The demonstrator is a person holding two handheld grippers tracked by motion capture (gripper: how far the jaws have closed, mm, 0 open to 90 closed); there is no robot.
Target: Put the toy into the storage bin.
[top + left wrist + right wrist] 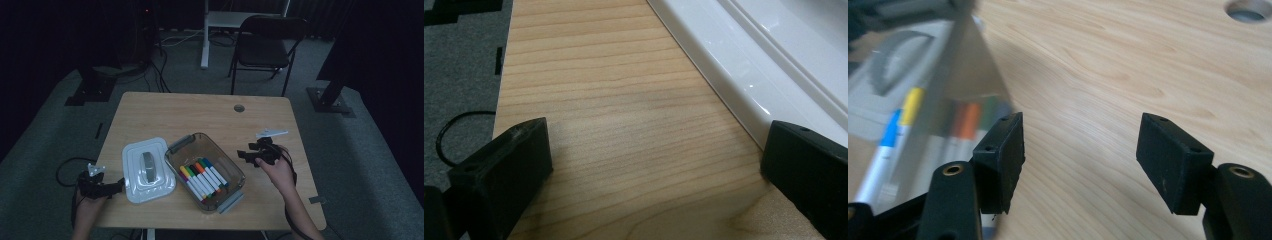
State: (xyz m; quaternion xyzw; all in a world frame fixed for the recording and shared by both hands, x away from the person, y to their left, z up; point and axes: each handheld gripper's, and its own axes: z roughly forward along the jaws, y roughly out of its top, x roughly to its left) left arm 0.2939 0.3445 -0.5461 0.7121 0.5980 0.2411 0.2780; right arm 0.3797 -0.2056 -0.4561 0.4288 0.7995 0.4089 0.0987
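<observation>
1. Table: light wood top with a round cable hole near its far edge. All work items lie on the near half.
2. Container: clear plastic, rectangular, open at the top, set at an angle just right of centre. A grey latch shows at its far-left end and another at its near-right end.
3. Lid: white, with a grey handle in the middle. It lies flat on the table, just beside the container's left wall, and is not fitted.
4. Markers: a row of white-barrelled markers with coloured caps lies side by side inside the container.
5. Left gripper: at the near left, level with the lid's near-left edge. In the left gripper view the jaws stand wide apart and hold nothing; the right-hand jaw sits at the lid rim, and contact cannot be confirmed.
6. Right gripper: just right of the container, above bare table. In the right gripper view the jaws stand apart and empty, with the container wall at the left.
7. Progress, judged: the markers appear loaded. Remaining: grasp the lid, seat it on the container, close both latches. The lid grasp has not yet been made.
</observation>
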